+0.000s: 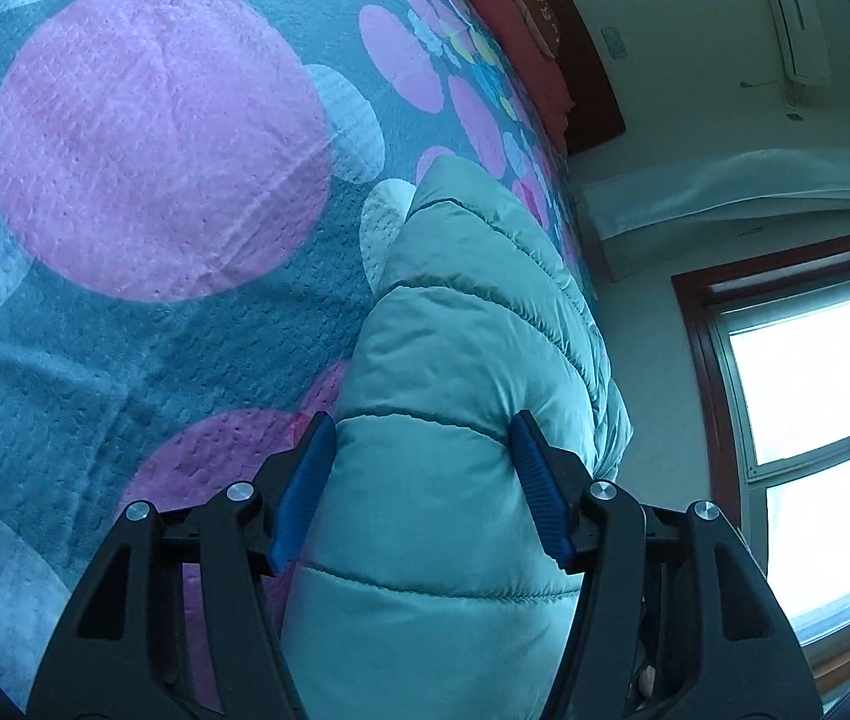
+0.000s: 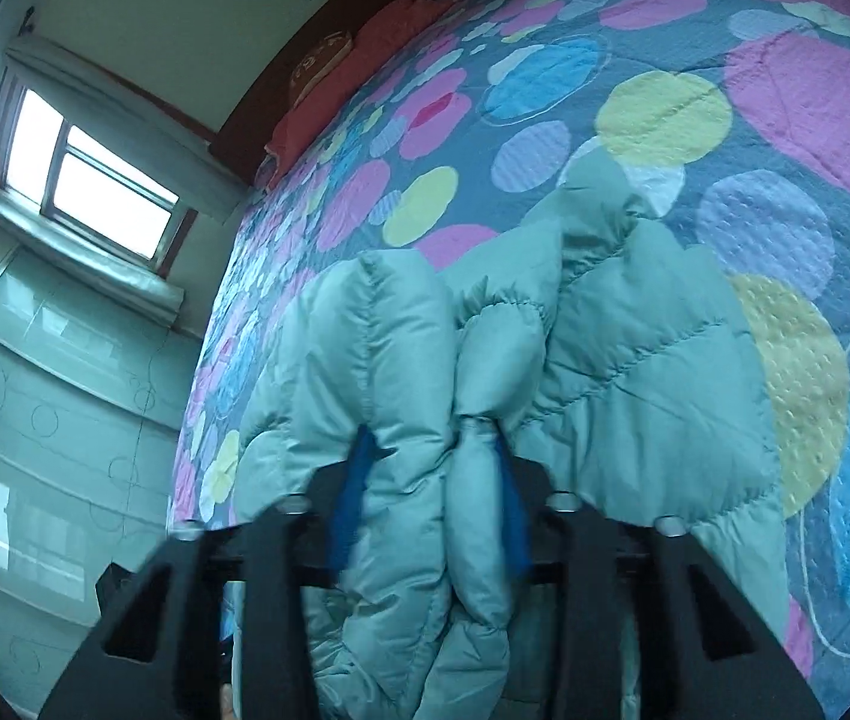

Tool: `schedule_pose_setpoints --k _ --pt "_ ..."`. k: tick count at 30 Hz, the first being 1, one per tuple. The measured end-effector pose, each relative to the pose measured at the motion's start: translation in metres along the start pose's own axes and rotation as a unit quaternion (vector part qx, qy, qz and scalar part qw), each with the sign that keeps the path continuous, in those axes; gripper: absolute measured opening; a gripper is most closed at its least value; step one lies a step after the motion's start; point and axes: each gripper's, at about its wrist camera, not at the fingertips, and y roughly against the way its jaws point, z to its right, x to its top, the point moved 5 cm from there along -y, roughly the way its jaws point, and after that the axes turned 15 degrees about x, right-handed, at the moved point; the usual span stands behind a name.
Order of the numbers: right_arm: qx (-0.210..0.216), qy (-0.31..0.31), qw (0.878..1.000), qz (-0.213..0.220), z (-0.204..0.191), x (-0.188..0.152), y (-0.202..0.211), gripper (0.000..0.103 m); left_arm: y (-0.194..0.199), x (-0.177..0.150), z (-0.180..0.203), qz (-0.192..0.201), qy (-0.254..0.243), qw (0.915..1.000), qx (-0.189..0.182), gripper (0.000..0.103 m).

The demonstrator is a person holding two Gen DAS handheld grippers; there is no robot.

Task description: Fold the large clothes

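Blue pads of the left gripper [image 1: 422, 483] squeeze a fat fold of the puffy pale green quilted jacket [image 1: 454, 372]. From the left wrist camera, the jacket lies on the spotty pink and blue bed cover [image 1: 155, 150], at the cover's edge nearest the bright window [image 1: 814, 390].

From the right wrist camera, the right gripper [image 2: 433, 495] pinches bunched folds of the same jacket [image 2: 634, 360]. The jacket spreads over the bed cover [image 2: 634, 90]. A red pillow [image 2: 365, 60] sits at the cover's far end.

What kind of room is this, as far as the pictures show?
Most likely a bedroom: a bed with a dotted bedspread, a red pillow against a dark headboard, and a window.
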Motion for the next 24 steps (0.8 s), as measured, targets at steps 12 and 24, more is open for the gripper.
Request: schedule_pose_setpoints --k 12,24 --pt "-0.036 0.016 0.998 0.039 0.043 0.033 0.068 0.01 -0.002 -0.028 0.06 0.003 -0.092 0.9958 0.004 0.059" --pt "-0.013 -0.065 0.997 0.039 0.104 0.019 0.068 0.013 -0.039 -0.051 0.061 -0.001 -0.119 0.9897 0.08 0.062"
